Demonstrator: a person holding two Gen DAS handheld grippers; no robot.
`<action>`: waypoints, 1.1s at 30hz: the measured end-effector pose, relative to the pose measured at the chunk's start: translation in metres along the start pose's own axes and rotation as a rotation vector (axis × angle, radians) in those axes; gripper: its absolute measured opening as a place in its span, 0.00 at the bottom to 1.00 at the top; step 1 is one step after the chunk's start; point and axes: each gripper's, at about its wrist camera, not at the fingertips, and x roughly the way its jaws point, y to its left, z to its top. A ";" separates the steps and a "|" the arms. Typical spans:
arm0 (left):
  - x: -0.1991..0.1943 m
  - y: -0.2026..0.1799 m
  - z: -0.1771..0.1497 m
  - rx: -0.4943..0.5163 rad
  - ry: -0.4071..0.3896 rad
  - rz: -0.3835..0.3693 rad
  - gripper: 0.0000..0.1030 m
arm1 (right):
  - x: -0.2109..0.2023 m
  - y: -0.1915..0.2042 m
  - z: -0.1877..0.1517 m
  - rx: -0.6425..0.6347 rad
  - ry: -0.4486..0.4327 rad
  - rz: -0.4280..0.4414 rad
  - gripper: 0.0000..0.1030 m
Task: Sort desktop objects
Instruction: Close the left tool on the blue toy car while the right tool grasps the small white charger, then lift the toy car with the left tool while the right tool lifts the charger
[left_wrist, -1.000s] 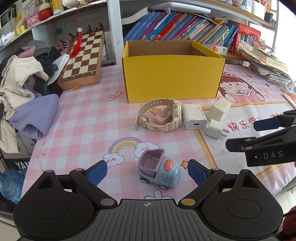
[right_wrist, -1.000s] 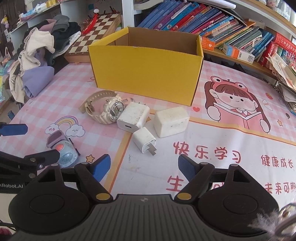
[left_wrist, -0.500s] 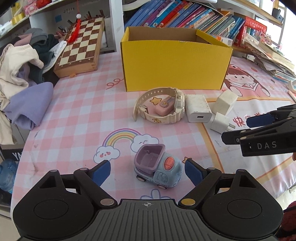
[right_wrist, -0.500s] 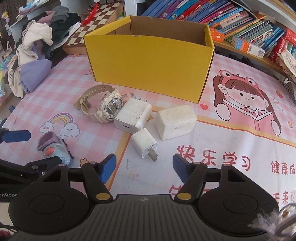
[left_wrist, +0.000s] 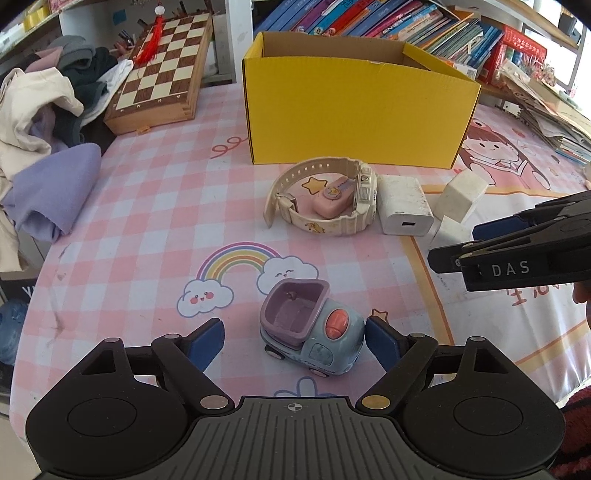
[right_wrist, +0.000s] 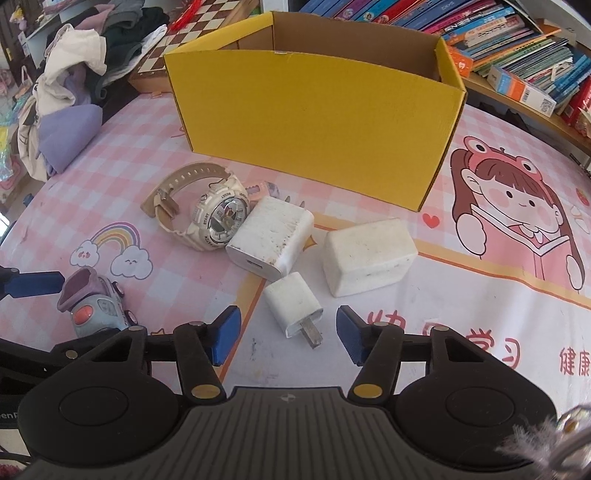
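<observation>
Biggest thing in play is the open yellow cardboard box (left_wrist: 354, 114), the likely drop target at the back of the pink checked tablecloth (left_wrist: 155, 206); nothing visible in it from either wrist view, and its tall front wall is what I'd clip if I carry anything in low. Next, the cream strap wristwatch (right_wrist: 207, 218) leans against the larger white USB charger block (right_wrist: 271, 238), with a white rectangular block (right_wrist: 369, 254) just beside, so a sloppy approach shoves the cluster. My left gripper (left_wrist: 295, 341) is unclenched around the small blue toy truck with a purple bed (left_wrist: 310, 332): right pad (left_wrist: 380, 345) close to or touching the cab, left pad (left_wrist: 207, 341) well clear. Risk: uneven closure rolls the truck on its wheels or twists it out. My right gripper (right_wrist: 288, 334) has just been closing, jaws not yet pressing, around the small white plug adapter (right_wrist: 293, 306), which sits mostly ahead of the pads with prongs toward me. Risk: I pinch only the prong end and it pivots or squirts out.
</observation>
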 end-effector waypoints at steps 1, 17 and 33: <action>0.001 0.000 0.000 -0.003 0.003 0.001 0.82 | 0.001 0.000 0.001 -0.002 0.003 0.002 0.54; 0.010 0.002 0.000 -0.039 0.044 -0.007 0.64 | 0.009 -0.003 0.004 -0.022 0.006 0.012 0.32; -0.001 0.002 0.002 -0.042 -0.007 0.003 0.60 | -0.009 0.002 -0.004 -0.047 -0.030 0.045 0.30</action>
